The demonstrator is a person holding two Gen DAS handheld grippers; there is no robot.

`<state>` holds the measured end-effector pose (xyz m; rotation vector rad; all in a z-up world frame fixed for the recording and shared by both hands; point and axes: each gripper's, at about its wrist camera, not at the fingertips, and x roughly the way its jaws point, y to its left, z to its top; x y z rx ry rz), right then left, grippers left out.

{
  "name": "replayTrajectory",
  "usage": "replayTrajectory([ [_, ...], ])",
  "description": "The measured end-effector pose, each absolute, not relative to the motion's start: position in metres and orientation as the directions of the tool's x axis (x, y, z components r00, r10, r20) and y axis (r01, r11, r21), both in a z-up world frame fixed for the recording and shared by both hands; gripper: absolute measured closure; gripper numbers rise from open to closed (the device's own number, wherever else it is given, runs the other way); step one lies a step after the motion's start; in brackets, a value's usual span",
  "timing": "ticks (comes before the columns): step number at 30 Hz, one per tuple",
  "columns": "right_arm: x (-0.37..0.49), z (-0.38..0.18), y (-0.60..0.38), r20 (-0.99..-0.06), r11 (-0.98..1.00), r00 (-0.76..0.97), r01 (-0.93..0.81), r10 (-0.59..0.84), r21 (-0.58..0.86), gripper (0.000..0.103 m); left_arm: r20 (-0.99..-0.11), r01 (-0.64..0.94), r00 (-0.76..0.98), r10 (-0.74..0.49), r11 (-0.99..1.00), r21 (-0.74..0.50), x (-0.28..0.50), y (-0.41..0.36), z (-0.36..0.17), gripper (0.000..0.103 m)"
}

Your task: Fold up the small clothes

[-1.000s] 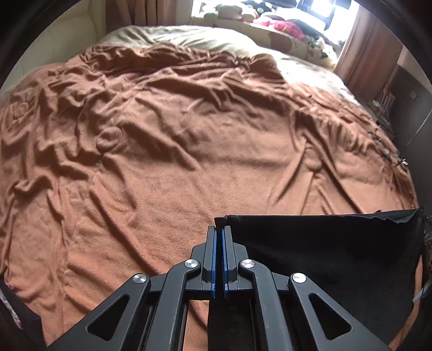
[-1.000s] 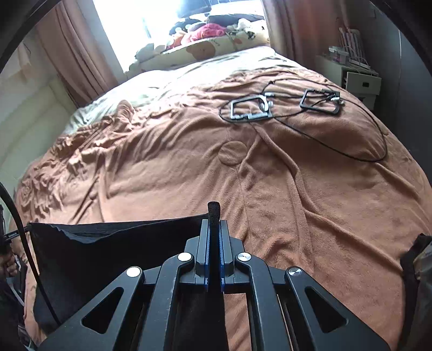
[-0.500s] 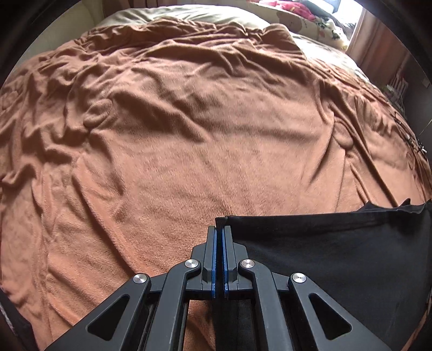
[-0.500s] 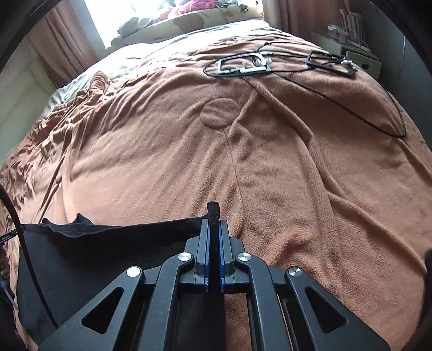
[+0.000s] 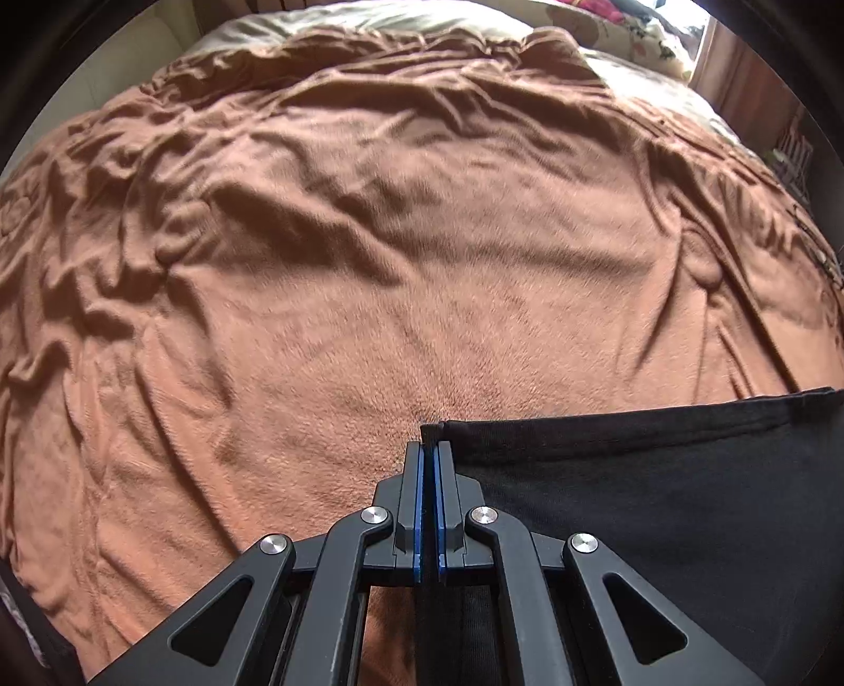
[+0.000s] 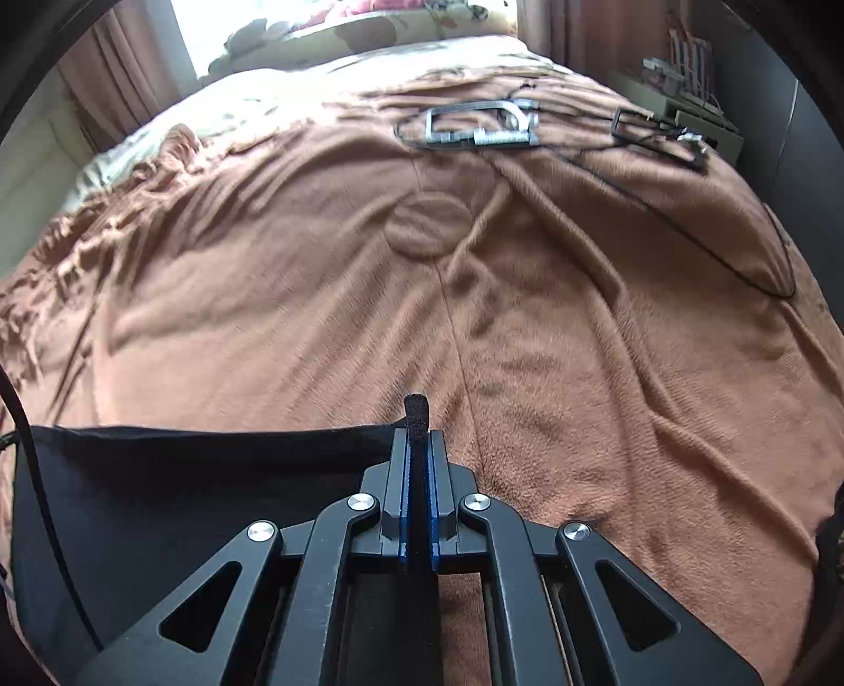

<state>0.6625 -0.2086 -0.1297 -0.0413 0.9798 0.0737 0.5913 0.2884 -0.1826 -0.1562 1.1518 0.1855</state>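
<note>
A black garment (image 5: 649,491) hangs stretched between my two grippers above a brown blanket (image 5: 401,253). My left gripper (image 5: 428,448) is shut on the garment's left top corner, and the cloth spreads to the right of it. In the right wrist view the same black garment (image 6: 200,491) spreads to the left, with my right gripper (image 6: 418,438) shut on its right top corner; a small tuft of cloth pokes out above the fingertips. The garment's lower part is hidden behind the gripper bodies.
The brown blanket (image 6: 580,343) covers a bed and is wrinkled. Two metal frames with a black cable (image 6: 477,126) lie on it at the far right. Pillows (image 6: 369,31) and a window are at the head; a low shelf (image 6: 680,100) stands beside the bed.
Both grippers have sunk toward the blanket and tipped further down, with the black garment still held between them. The blanket fills more of each view.
</note>
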Motion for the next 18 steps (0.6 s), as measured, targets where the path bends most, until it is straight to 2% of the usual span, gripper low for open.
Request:
replayTrajectory([
  [6,0.667,-0.133,-0.205,-0.832,0.998,0.554,-0.066,0.036,-0.001,0.101,-0.918,-0.227,0.388,0.085,0.974,-0.006,0.592,0.286,-0.183,0.097],
  [9,0.664,-0.126,-0.209,-0.847,0.998,0.527,-0.059,0.064,0.039,0.098,-0.918,-0.235,0.387,0.089,0.972,-0.004,0.586,0.286,-0.174,0.095],
  [10,0.662,-0.122,-0.211,-0.851,0.997,0.520,-0.054,0.072,0.051,0.093,-0.921,-0.242,0.381,0.081,0.970,-0.014,0.583,0.288,-0.170,0.094],
  [12,0.655,-0.113,-0.215,-0.845,0.997,0.528,-0.058,0.082,0.060,0.072,-0.922,-0.251,0.382,0.062,0.967,-0.039,0.575,0.290,-0.161,0.092],
  [13,0.648,-0.106,-0.216,-0.839,0.996,0.538,-0.060,0.085,0.062,0.056,-0.920,-0.255,0.387,0.058,0.966,-0.046,0.570,0.290,-0.156,0.085],
  [14,0.639,-0.098,-0.221,-0.833,0.996,0.546,-0.056,0.088,0.068,0.051,-0.918,-0.261,0.392,0.056,0.964,-0.052,0.565,0.291,-0.151,0.079],
  [16,0.627,-0.086,-0.224,-0.828,0.994,0.551,-0.058,0.108,0.091,0.051,-0.910,-0.270,0.413,0.047,0.960,-0.073,0.551,0.290,-0.137,0.060],
  [18,0.610,-0.073,-0.227,-0.819,0.992,0.560,-0.071,0.125,0.103,0.051,-0.898,-0.262,0.437,0.051,0.962,-0.073,0.537,0.285,-0.122,0.054],
])
